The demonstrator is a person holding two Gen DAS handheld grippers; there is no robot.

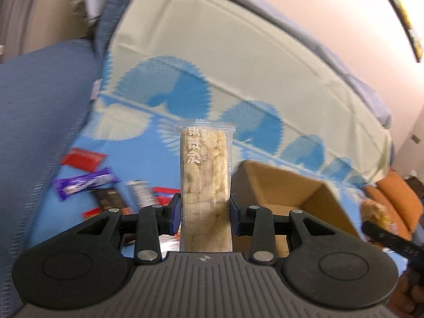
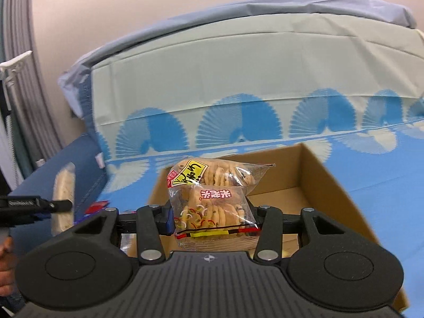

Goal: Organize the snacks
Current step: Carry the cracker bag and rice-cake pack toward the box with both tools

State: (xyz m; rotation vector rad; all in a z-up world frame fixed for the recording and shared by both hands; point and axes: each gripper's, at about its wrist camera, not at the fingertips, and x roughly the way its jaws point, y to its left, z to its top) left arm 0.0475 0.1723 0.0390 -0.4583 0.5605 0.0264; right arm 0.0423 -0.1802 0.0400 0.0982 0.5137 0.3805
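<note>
Your left gripper clamps a pale snack bar upright between its jaws; your right gripper clamps a cracker bag, cardboard box just beyond.

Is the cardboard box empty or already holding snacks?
Empty as far as visible: the cardboard box shows bare floor; the cracker bag hides part of it.

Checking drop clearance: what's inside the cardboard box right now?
The cardboard box shows bare floor at the back; nothing visible inside. Its near part is hidden by the cracker bag in the right gripper.
</note>
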